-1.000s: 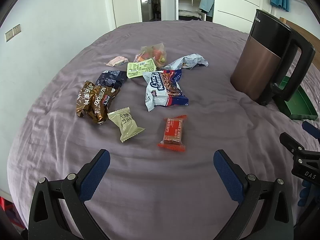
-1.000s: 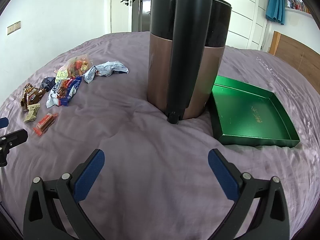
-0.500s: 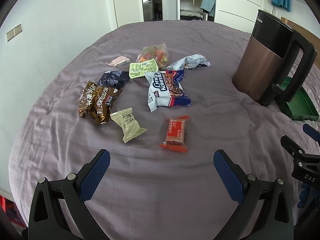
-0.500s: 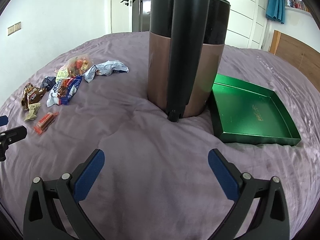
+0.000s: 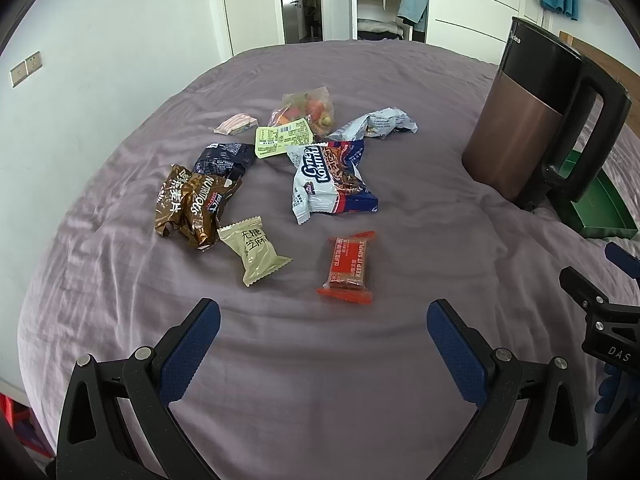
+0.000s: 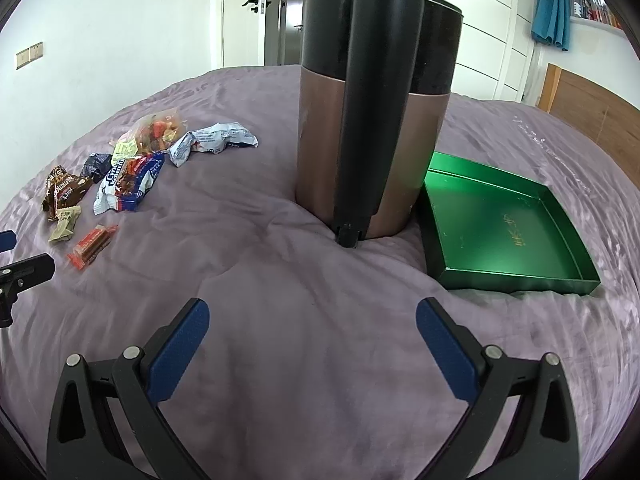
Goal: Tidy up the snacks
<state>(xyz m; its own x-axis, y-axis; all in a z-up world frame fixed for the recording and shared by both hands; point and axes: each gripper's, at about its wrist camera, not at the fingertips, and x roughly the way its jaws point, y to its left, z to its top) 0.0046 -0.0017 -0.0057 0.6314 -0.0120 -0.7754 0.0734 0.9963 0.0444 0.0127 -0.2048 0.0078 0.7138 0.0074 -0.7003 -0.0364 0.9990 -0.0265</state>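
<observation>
i have my left tool point(image 5: 323, 338) hanging over the purple bed point(image 5: 320, 380), jaws wide apart with nothing between them. working left to right across the scattered snacks: the brown packets point(image 5: 192, 204) look crinkly and light, puffed a little, so i'd pinch a sealed end instead of the belly. the beige candy pillow point(image 5: 254, 250) is small and slick; its crimped fin is probably the safest hold. the red bar point(image 5: 347, 266), nearest my left tool, seems the stiffest, so i'd close across its short width. the white-and-blue bag point(image 5: 330, 180) is floppy and likely holds brittle pieces, so light pressure at a corner. right of them stands the kettle point(image 6: 376, 120), and beyond it the green tray point(image 6: 568, 272), sitting bare. my right tool point(image 6: 312, 330) faces the kettle, jaws also spread and holding nothing.
</observation>
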